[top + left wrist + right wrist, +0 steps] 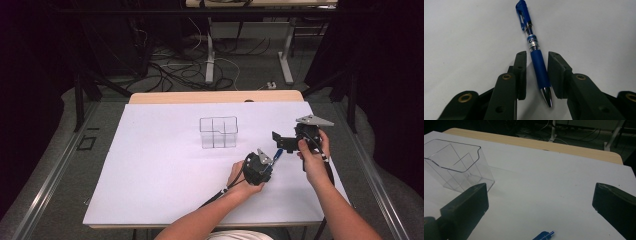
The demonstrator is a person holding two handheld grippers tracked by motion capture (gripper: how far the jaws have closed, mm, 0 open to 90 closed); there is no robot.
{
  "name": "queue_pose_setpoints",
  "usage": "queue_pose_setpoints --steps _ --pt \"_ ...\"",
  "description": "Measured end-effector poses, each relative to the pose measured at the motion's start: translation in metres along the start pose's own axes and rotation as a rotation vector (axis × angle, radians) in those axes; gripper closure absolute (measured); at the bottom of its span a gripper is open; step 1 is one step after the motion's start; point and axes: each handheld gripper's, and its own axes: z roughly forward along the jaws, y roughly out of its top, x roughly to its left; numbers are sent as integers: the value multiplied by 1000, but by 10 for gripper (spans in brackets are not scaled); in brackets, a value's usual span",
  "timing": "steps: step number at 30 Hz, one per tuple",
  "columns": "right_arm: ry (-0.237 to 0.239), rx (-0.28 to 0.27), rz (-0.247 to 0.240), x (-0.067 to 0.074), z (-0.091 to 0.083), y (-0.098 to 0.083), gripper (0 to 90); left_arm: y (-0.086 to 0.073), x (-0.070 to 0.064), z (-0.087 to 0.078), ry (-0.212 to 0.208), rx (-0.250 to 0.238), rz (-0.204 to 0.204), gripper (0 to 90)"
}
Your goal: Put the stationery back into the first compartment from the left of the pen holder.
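left gripper [536,75] straddling blue pen [537,62], clear organiser [456,167] in right gripper view

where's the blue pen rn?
Blue pen lies on the white sheet right of centre, between the left gripper jaws, in front of the clear organizer.

The blue pen [535,53] carries a white band on its clear barrel with blue lettering. Only what look like the letters "CI" show there. The rest is too small to make out.
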Motion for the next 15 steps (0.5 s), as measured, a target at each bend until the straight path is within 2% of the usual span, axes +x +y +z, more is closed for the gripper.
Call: queue_pose_setpoints --steps 4,6,15 --pt "-1 -1 -9 -1 1 0 4 0 -2 0 -2 -3 0 751" --pt "0 0 -9 -1 1 0 4 0 -3 0 9 1 15 770" --pt "1 -7 -1 0 1 0 6 0 -3 0 -6 1 -20 797"
